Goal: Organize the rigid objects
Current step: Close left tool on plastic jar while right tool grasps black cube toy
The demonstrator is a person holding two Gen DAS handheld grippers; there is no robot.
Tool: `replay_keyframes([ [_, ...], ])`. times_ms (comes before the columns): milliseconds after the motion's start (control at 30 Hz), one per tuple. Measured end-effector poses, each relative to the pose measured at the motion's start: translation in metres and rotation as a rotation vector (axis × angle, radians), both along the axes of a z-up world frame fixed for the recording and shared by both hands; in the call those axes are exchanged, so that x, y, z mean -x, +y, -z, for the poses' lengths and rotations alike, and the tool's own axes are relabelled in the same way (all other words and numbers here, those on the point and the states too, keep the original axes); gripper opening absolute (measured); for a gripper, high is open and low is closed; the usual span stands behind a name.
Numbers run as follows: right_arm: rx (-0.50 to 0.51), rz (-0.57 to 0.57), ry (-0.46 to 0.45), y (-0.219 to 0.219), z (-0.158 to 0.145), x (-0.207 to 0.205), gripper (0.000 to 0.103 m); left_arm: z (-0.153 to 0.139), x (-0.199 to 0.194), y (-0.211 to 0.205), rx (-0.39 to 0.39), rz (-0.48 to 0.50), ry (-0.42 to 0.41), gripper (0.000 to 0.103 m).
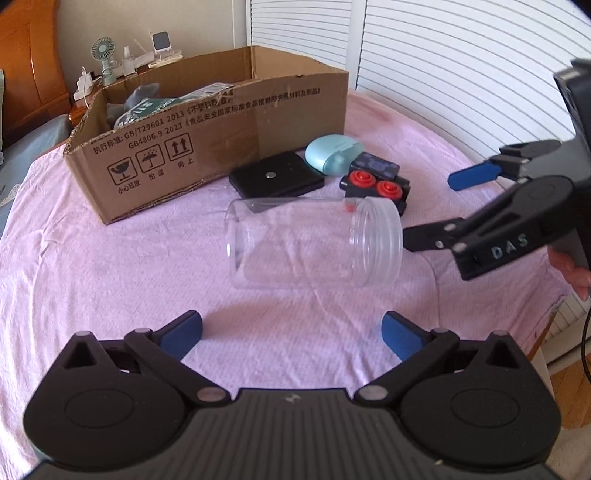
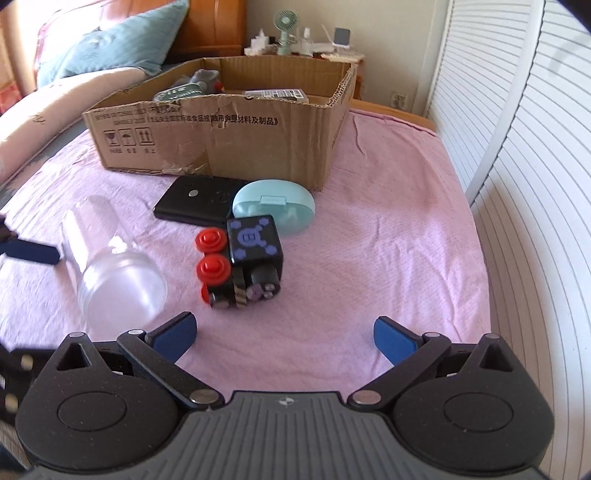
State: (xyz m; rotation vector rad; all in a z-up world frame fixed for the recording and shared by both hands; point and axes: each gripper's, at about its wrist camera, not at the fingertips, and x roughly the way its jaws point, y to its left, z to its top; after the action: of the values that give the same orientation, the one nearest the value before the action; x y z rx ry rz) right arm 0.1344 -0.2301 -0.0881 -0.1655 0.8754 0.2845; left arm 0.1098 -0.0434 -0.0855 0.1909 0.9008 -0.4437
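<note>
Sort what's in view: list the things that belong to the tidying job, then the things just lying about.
Job:
clear plastic jar lying on its side
black toy block with red buttons
pale blue oval case
flat black device
open cardboard box

Lying about:
small green desk fan
teal pillow

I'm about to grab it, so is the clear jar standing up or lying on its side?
Lying on its side. The clear jar rests lengthwise on the pink sheet, with its open, lidless mouth facing the right claw. It looks empty.

Partly hidden contents and cut-off tools

The cardboard box (image 2: 258,129) wall hides most of its contents; the right gripper (image 1: 439,210) body runs off the picture's right edge.
</note>
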Motion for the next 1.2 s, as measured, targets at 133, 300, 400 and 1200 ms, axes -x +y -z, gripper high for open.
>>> replay_keyframes([
  [133, -0.011, -0.015, -0.027, -0.013, 0.001, 0.011, 0.103, 0.000, -0.004, -0.009, 0.002, -0.014, -0.008, 0.102],
  [300, -0.020, -0.025, -0.055, -0.017, 0.003, 0.018, 0.103, 0.000, -0.007, -0.020, -0.002, -0.037, -0.031, 0.102],
  [400, -0.021, -0.025, -0.063, -0.018, 0.004, 0.019, 0.103, -0.004, -0.007, -0.025, -0.013, -0.048, -0.078, 0.102],
  [1200, -0.016, -0.149, -0.033, 0.036, 0.003, -0.009, 0.103, -0.018, -0.024, 0.027, -0.004, -0.255, -0.107, 0.091],
])
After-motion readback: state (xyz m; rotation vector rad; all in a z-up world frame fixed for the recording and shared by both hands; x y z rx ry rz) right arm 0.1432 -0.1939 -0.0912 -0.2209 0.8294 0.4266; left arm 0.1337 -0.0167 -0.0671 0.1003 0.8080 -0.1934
